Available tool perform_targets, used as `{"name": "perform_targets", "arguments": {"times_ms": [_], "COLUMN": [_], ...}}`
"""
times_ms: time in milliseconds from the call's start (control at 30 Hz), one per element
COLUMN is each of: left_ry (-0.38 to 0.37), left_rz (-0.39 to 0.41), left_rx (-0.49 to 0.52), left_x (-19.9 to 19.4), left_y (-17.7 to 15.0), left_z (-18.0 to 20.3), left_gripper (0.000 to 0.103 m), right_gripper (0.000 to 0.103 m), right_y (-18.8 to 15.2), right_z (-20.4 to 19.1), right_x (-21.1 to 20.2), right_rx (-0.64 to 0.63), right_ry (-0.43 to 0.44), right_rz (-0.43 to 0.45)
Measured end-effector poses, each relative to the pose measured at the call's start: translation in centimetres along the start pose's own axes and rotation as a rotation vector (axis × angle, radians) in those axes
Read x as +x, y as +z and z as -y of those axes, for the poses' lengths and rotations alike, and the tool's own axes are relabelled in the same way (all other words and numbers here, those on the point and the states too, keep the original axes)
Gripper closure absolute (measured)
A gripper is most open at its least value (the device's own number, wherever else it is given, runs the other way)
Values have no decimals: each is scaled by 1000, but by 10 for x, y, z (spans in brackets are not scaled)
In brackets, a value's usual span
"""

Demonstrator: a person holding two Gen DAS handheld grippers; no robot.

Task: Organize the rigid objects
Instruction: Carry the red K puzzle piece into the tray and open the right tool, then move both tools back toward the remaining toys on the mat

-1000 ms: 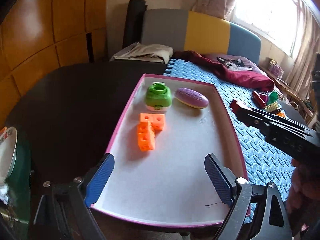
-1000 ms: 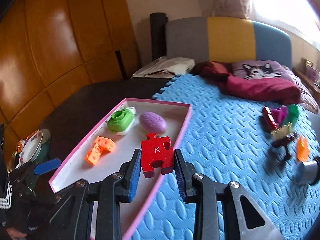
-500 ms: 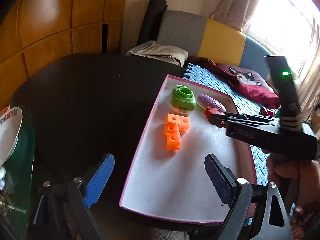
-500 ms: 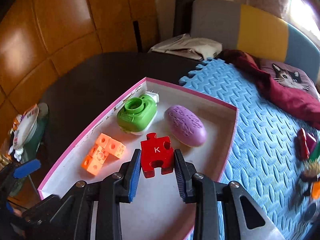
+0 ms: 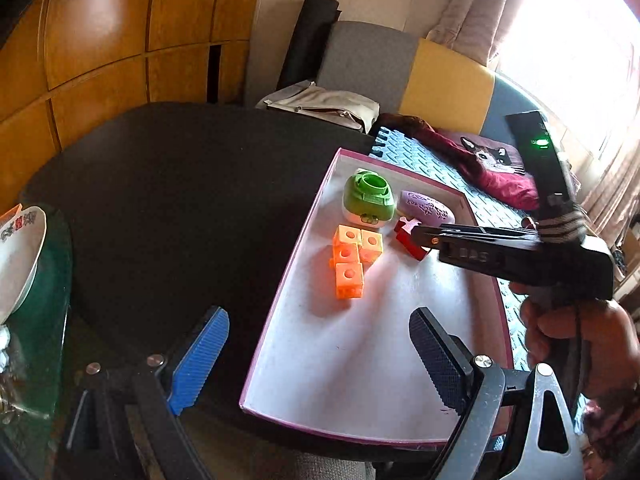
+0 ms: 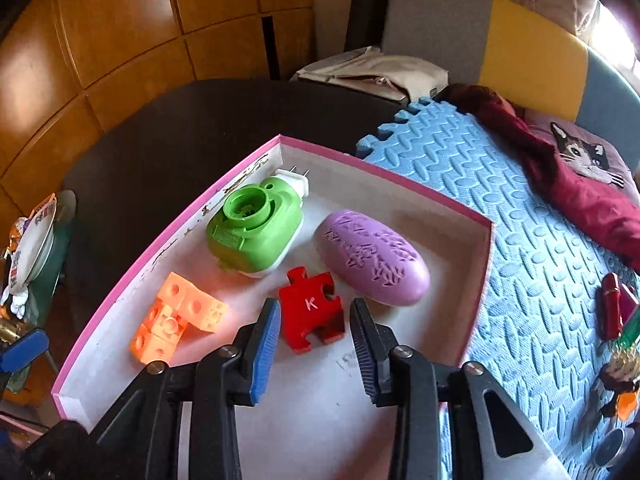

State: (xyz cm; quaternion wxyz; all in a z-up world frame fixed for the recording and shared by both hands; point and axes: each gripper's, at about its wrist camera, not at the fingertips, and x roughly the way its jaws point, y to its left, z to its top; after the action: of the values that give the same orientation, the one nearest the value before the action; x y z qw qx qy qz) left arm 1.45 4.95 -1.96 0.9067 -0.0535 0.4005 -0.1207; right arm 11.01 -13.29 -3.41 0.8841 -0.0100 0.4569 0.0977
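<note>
- Tray (image 6: 384,176) holds four toys; the right tongs (image 6: 314,332) have just been opening, puzzle piece (image 6: 310,304) loose between them.
- Left tongs (image 5: 320,354) spread, empty.
- More toys (image 6: 614,312) wait on the mat (image 6: 520,220), far right.

one tray (image 6: 478,264), four toys inside, two grippers

Both wrist views look steeply down past their jaws (right nearer), sharing the pink-rimmed tray (image 5: 280,300) (image 6: 160,256).
</note>
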Motion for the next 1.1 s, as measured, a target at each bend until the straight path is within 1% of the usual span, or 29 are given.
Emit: {"name": "perform_targets", "arguments": {"times_ms": [267,433,500,567,767,867,933,1033,1067,1100], "left_ry": [-21,-52,-57,-64,-103,-117,-128,-144,-150,-155], "left_rz": [-15,-18,-19,-27,-41,-37,-40,-45,-47,-51], "left_rx": [19,47,60,69,103,140,154,180,189,198], "left_x": [1,-1,-1,-1,-2,-5,-6,-8,-9,-9], "left_y": [-4,-7,-9,-10,-14,-17,-18,-20,-21,-22], "left_z": [12,23,28,33,52,66,74,86,90,94], "left_gripper": [11,11,11,11,11,10,10,10,10,10], "right_gripper": [67,67,67,67,67,67,65,59,56,51], "right_y": [-13,-27,-36,-44,-74,-90,-102,-118,-123,-126], "right_z": [7,14,22,34,69,85,97,116,123,128], "right_x": [-35,-57,-67,-72,-85,-91,-97,-110,-114,-117], "right_rx": [60,72,78,105,191,209,228,257,263,267], "right_ry": [31,5,-30,-35,-88,-140,-179,-244,-272,-300], "right_rz": [77,117,127,125,122,122,125,138,143,148]}}
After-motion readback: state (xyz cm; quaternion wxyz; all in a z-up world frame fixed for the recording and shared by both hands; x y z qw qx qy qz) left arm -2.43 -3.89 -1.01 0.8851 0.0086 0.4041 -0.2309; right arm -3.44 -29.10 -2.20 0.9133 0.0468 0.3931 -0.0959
